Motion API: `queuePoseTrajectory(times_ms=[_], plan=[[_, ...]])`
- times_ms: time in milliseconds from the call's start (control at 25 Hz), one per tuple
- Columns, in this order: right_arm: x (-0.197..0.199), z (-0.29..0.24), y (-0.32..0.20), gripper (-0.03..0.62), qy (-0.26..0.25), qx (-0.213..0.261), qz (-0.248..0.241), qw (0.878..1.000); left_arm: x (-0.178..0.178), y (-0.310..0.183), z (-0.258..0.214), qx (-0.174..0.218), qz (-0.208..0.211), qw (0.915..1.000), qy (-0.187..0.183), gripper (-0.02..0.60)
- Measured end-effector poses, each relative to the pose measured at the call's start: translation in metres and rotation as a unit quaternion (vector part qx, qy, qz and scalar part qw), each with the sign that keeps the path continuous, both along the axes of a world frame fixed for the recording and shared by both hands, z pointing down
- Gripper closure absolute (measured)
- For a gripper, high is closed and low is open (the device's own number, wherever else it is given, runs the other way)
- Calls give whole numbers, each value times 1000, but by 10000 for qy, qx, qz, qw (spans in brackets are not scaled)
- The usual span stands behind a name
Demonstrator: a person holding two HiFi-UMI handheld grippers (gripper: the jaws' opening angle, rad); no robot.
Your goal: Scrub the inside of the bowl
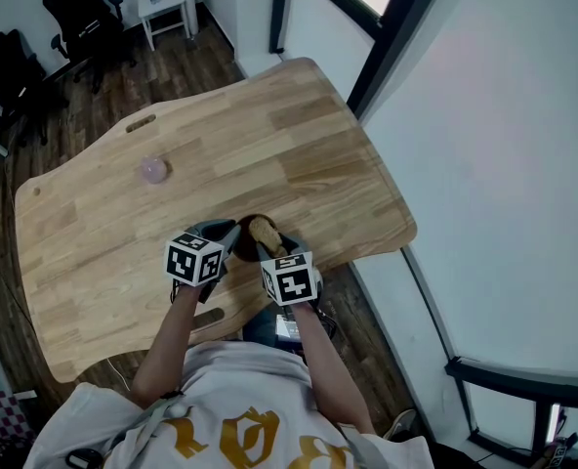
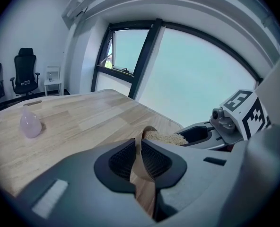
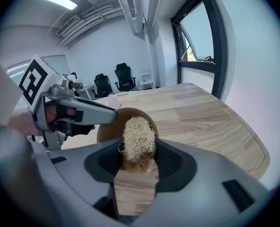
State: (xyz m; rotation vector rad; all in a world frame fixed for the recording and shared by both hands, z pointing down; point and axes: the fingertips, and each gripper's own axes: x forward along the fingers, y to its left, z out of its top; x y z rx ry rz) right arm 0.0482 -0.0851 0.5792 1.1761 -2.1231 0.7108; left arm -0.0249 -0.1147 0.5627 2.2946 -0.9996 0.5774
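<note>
1. Head view: a small pink item (image 1: 153,170) stands alone on the left part of the wooden bench (image 1: 299,135), well apart from everything else.
2. The left gripper (image 1: 226,237) is at the near edge of the bench. Its fingers are narrow and clamped on the rim of the bowl (image 1: 242,250). The left gripper view shows the thin brown wall pinched between the pads.
3. The bowl is brown and sits close to the near edge of the bench, between the two grippers. Whether it rests flat or is tipped cannot be told.
4. A pale, fibrous scrubber (image 3: 139,136) stands over the bowl's opening, with its upper end against the inside. It is just beside the left gripper's fingers.
5. The right gripper (image 3: 139,157) is just right of the bowl. Its fingers are closed on the lower end of the scrubber, which fills the gap between them. A hand holds each gripper from below.
</note>
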Motion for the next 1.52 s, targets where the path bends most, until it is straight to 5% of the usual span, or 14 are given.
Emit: queuePoseTrajectory(times_ms=[1520], plan=[[-20, 12, 0, 411, 139, 139, -654, 9977, 4, -2, 11, -353, 55, 9987, 351, 551]])
